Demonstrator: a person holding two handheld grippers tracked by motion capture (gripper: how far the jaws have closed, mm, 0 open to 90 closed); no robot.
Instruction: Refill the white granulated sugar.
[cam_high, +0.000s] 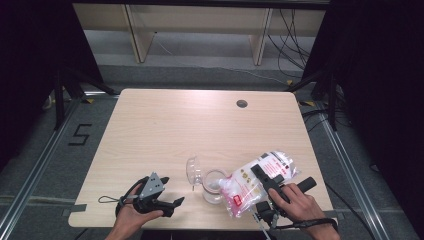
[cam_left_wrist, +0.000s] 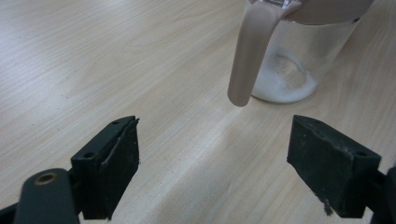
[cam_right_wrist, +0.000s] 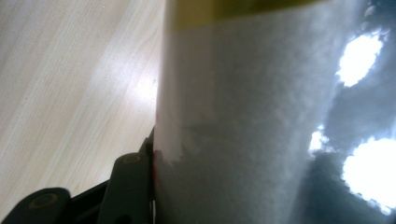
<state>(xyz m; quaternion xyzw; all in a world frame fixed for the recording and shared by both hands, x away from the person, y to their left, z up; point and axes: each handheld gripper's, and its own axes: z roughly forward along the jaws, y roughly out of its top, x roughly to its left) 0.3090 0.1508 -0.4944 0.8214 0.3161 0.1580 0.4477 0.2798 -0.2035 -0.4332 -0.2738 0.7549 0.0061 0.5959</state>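
Lying tilted over the near right part of the table (cam_high: 165, 120), a bag (cam_high: 255, 180) of white granules, long axis running from far right down to near left, mouth end pointing toward the jar (cam_high: 214, 186) and dipping at its rim. Showing clear plastic with red print and a white label, packed full of white grains; seen pale and grainy right against the lens in the right gripper view (cam_right_wrist: 261, 121).

Clamping on that bag, the right gripper (cam_high: 267, 182), jaws standing about half apart with the bag's body pressed between them, one black jaw lying flat against the plastic in the right gripper view. Gripping from above and behind, the person's right hand (cam_high: 297, 202), forearm coming in from the near edge.

Standing upright just left of the bag's mouth, near the table's front edge, the clear jar, holding a shallow layer of white grains at its bottom (cam_left_wrist: 287, 79), its hinged lid (cam_high: 193, 170) flipped open and leaning away to the left.

Resting well to the left near the front edge, the left gripper (cam_high: 167, 192), jaws spread wide apart with bare tabletop between them, holding nothing, pointing toward the jar. Wrapping around its body, the left hand (cam_high: 131, 212).
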